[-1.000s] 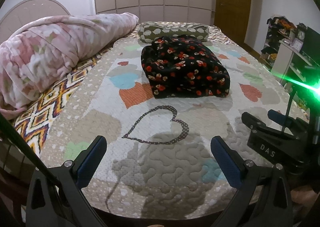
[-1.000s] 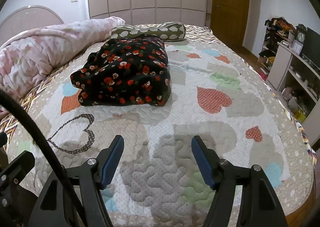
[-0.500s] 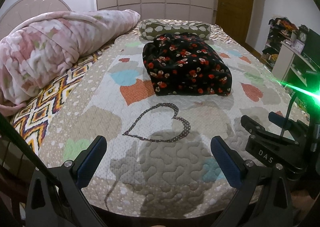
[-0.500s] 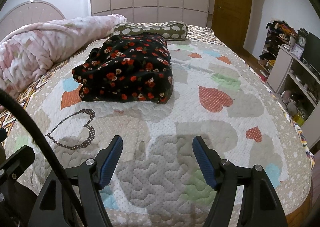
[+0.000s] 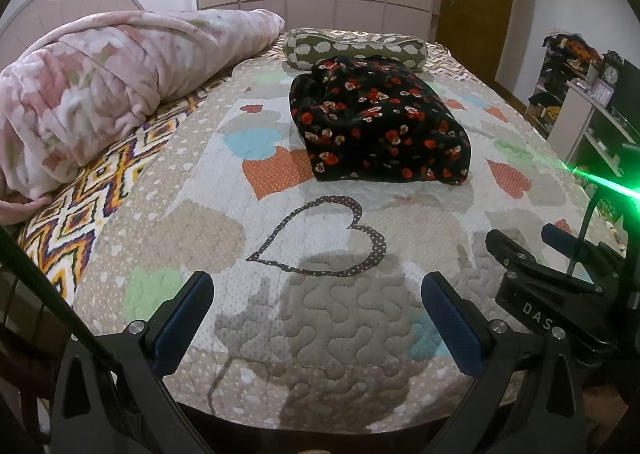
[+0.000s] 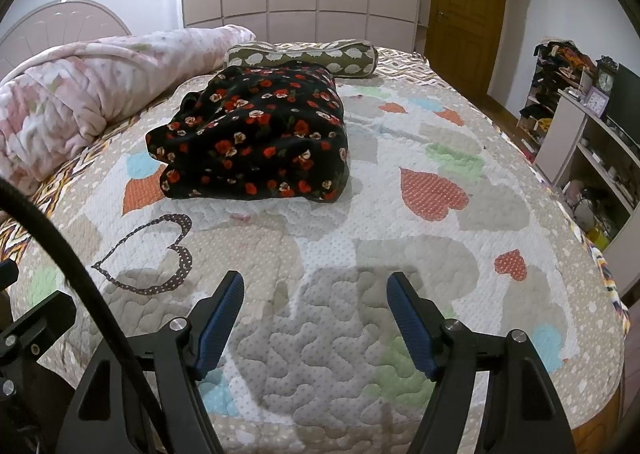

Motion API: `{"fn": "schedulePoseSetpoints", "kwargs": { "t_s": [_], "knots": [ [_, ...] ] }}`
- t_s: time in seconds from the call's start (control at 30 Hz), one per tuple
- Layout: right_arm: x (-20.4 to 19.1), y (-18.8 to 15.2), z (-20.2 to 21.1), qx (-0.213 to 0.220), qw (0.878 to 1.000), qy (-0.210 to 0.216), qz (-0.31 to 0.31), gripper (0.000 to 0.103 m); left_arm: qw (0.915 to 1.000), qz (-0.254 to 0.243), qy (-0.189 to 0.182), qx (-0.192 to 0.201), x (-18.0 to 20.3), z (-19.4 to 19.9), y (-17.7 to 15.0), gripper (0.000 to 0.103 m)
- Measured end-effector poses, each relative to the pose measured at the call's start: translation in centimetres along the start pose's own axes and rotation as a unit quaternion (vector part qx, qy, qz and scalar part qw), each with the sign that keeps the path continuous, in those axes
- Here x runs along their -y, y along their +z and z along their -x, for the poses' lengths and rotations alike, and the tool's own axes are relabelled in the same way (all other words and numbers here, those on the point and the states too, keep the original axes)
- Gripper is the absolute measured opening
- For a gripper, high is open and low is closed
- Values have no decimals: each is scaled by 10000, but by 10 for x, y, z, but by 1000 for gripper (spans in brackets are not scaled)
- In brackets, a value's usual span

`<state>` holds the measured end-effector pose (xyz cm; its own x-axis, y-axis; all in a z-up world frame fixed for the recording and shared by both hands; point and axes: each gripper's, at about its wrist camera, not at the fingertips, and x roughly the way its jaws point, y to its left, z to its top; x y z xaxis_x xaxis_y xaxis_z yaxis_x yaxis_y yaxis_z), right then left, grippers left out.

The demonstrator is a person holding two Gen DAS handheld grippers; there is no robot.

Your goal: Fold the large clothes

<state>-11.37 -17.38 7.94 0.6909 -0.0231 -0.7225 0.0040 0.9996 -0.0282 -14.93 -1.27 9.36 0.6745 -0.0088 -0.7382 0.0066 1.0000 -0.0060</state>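
Observation:
A black garment with red and white flowers [image 5: 380,121] lies folded in a thick bundle on the bed's heart-patterned quilt [image 5: 320,274], just in front of the olive bolster. It also shows in the right wrist view [image 6: 256,141]. My left gripper [image 5: 316,290] is open and empty above the near end of the quilt, well short of the garment. My right gripper [image 6: 314,290] is open and empty over the near end too; its body shows at the right of the left wrist view [image 5: 552,274].
A rolled pink floral blanket [image 5: 112,89] lies along the bed's left side. An olive bolster pillow [image 5: 352,47] sits at the back. White shelving [image 6: 592,149] with clutter stands right of the bed, a wooden door [image 6: 464,9] beyond it. A black cable [image 6: 80,286] crosses the lower left.
Both grippers have drifted slightly, so the bed sits a little differently in each view. The garment has not moved, and both grippers stay open.

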Motion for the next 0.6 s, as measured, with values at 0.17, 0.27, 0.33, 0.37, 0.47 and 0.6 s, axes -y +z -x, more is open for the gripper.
{"fn": "schedulePoseSetpoints", "kwargs": {
  "t_s": [0.17,0.27,0.33,0.37,0.47,0.6],
  "knots": [
    [0,-2,-1,-22,10000,17,3,77,10000,69,-10,22,-2,0,0,103],
    [1,-2,-1,-31,10000,24,1,77,10000,63,-17,25,-2,1,0,103],
    [1,-2,-1,-32,10000,28,6,77,10000,62,-7,25,-1,1,0,103],
    [1,-2,-1,-32,10000,28,8,77,10000,56,-15,22,-1,0,0,103],
    [1,-3,-1,-36,10000,29,10,77,10000,56,-23,12,-1,0,0,103],
    [2,-3,-2,-52,10000,42,5,78,10000,97,-17,-14,-2,0,0,103]
  ]
}}
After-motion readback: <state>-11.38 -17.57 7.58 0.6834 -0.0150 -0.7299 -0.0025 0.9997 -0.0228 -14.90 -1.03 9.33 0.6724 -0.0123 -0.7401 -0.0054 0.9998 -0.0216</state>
